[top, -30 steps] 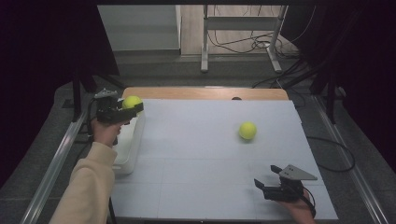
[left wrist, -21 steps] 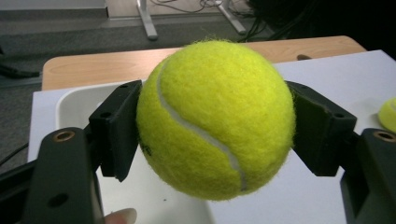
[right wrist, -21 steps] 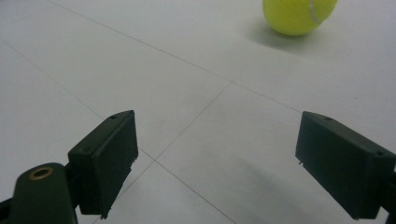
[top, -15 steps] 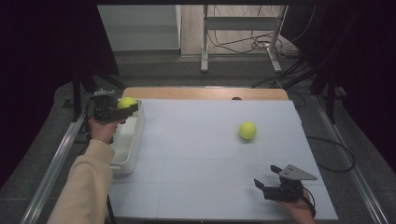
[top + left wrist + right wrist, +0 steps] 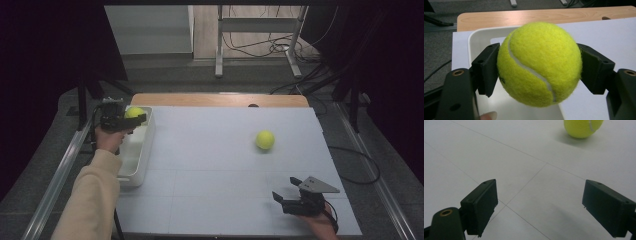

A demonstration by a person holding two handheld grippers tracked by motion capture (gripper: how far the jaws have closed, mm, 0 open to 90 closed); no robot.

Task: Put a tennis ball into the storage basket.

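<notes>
high view: left tool (image 5: 131,118) clamps tennis ball (image 5: 134,113) over white bin (image 5: 141,150); right tool (image 5: 289,193) wide, empty, low on surface (image 5: 210,165); second ball (image 5: 265,140) apart.

Dim, dark-edged high view – gripper views bright, soft shadows.
</notes>
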